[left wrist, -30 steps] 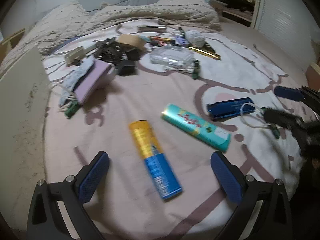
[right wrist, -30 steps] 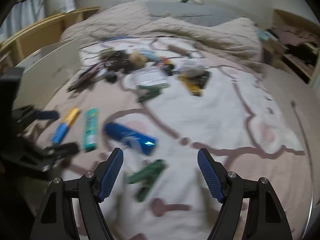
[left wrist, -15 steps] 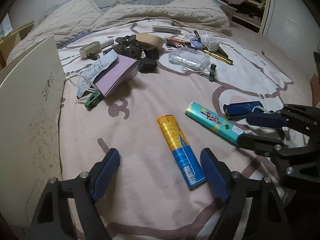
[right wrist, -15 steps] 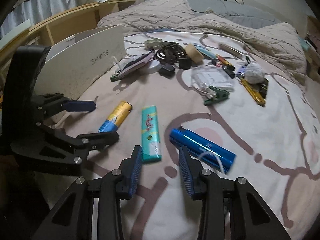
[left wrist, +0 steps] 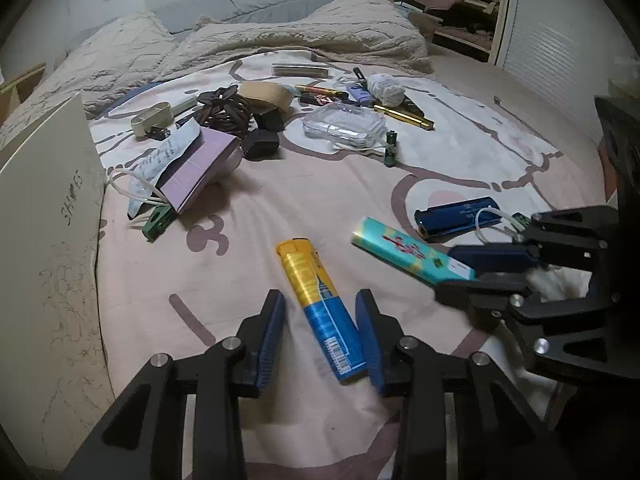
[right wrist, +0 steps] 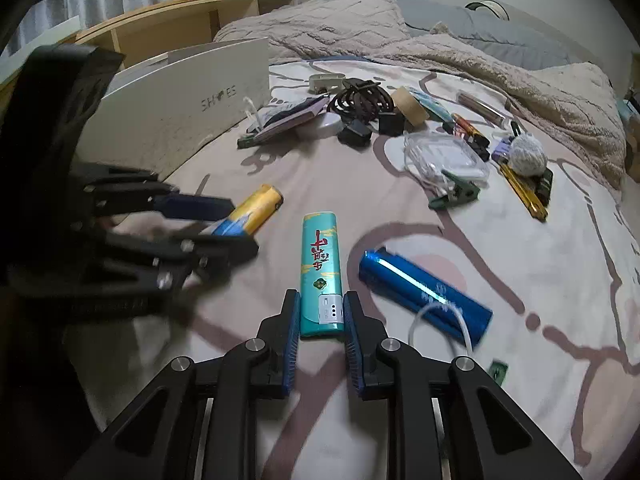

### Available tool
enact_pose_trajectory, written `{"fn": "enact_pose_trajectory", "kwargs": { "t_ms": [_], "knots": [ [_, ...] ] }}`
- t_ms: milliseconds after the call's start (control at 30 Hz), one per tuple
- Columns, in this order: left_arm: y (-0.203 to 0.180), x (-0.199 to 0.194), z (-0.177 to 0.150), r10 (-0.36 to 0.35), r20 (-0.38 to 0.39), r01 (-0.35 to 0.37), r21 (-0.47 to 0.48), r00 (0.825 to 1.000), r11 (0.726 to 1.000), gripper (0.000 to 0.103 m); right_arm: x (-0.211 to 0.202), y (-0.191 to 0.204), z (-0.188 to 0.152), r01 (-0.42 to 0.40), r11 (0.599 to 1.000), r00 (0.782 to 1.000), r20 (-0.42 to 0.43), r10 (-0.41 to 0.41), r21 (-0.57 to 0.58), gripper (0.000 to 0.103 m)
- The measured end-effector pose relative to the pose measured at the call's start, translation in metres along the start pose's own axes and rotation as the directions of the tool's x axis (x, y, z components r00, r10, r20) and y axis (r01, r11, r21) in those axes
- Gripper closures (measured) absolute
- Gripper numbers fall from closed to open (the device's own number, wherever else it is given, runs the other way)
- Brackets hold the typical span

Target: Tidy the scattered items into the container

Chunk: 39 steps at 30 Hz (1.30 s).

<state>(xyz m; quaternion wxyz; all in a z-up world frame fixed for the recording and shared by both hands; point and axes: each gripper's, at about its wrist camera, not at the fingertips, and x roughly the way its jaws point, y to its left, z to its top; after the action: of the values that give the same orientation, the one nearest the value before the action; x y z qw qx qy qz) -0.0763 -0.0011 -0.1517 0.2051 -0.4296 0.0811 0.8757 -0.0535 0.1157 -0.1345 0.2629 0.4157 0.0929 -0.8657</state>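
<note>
Lying across the pink-patterned bed sheet (left wrist: 320, 184), the clutter has kept its place since a second ago; what has changed is the two grippers, which stood wide then and have both come in around lighters. The white shoe box (right wrist: 180, 92), the container, stands at the sheet's left edge, its printed wall facing the items. The left gripper (left wrist: 320, 336) has drawn in as far as it goes around the blue end of the yellow-and-blue lighter (left wrist: 316, 304); its right pad touches the lighter's side, the left pad shows a thin gap, and the lighter lies flat on the sheet. The right gripper (right wrist: 320, 320) is closing on the near end of the teal lighter (right wrist: 321, 276), both pads against its sides, the lighter also flat. Just right of it lies the dark blue lighter (right wrist: 424, 292) with a white cord loop over it. Farther back sit a purple booklet (left wrist: 200, 168), coiled brown cable (left wrist: 228, 112), a clear plastic case (left wrist: 344, 126) and a green clip (right wrist: 454, 194), all well apart from both grippers.
</note>
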Motion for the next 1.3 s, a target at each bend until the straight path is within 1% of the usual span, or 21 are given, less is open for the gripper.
{"fn": "enact_pose_trajectory", "kwargs": {
  "t_ms": [200,367,500,600,700,800,900,933,967,1000,1033,1067,1200,1267,1300],
  "knots": [
    [-0.003,-0.005,0.000,-0.055,0.010,0.055,0.016,0.998,0.998,0.073,-0.017,-0.005,-0.014,0.005,1.000,1.000,-0.025,-0.004,0.005,0.081],
    [-0.014,-0.008,0.001,-0.089,0.013,0.088,0.053,0.996,0.995,0.074,-0.026,-0.008,-0.024,0.011,1.000,0.999,-0.032,-0.011,0.014,0.081],
    [-0.022,-0.007,0.000,-0.119,0.002,0.119,0.077,0.993,0.990,0.078,-0.029,-0.010,-0.026,0.012,1.000,0.999,-0.034,-0.011,0.015,0.081],
    [-0.026,-0.008,-0.001,-0.167,-0.008,0.167,0.088,0.986,0.982,0.082,-0.029,-0.014,-0.026,0.008,0.999,0.999,-0.032,-0.006,0.036,0.081],
    [-0.035,-0.009,-0.003,-0.210,-0.019,0.211,0.122,0.977,0.970,0.082,-0.029,-0.018,-0.026,0.008,0.999,0.999,-0.034,-0.006,0.053,0.081],
    [-0.043,-0.009,-0.004,-0.223,-0.029,0.224,0.155,0.974,0.962,0.082,-0.030,-0.020,-0.027,0.032,0.998,0.999,-0.033,-0.030,0.052,0.081],
    [-0.043,-0.008,-0.004,-0.214,-0.040,0.217,0.152,0.976,0.964,0.082,-0.031,-0.024,-0.027,0.041,0.998,0.999,-0.038,-0.039,0.052,0.081],
    [-0.042,-0.008,-0.004,-0.207,-0.045,0.212,0.152,0.977,0.965,0.080,-0.031,-0.024,-0.027,0.041,0.998,0.998,-0.038,-0.040,0.051,0.081],
    [-0.041,-0.008,-0.004,-0.199,-0.053,0.205,0.153,0.979,0.967,0.066,-0.031,-0.025,-0.027,0.043,0.998,0.998,-0.040,-0.041,0.050,0.081],
    [-0.040,-0.008,-0.004,-0.190,-0.064,0.197,0.153,0.980,0.968,0.041,-0.031,-0.026,-0.027,0.046,0.998,0.998,-0.043,-0.044,0.052,0.080],
    [-0.040,-0.008,-0.005,-0.181,-0.070,0.190,0.154,0.981,0.970,0.032,-0.031,-0.028,-0.027,0.050,0.997,0.998,-0.048,-0.047,0.057,0.079],
    [-0.039,-0.008,-0.005,-0.175,-0.072,0.185,0.155,0.982,0.970,0.029,-0.030,-0.030,-0.027,0.051,0.997,0.998,-0.051,-0.048,0.062,0.079],
    [-0.034,-0.008,-0.006,-0.143,-0.077,0.154,0.165,0.987,0.974,0.029,-0.031,-0.032,-0.025,0.068,0.996,0.996,-0.060,-0.065,0.051,0.077],
    [-0.032,-0.008,-0.006,-0.133,-0.077,0.144,0.167,0.988,0.975,0.029,-0.031,-0.033,-0.025,0.085,0.996,0.995,-0.064,-0.082,0.037,0.070],
    [-0.031,-0.008,-0.007,-0.125,-0.077,0.136,0.168,0.989,0.976,0.029,-0.031,-0.033,-0.025,0.100,0.994,0.993,-0.064,-0.098,0.030,0.056]
  ]
}}
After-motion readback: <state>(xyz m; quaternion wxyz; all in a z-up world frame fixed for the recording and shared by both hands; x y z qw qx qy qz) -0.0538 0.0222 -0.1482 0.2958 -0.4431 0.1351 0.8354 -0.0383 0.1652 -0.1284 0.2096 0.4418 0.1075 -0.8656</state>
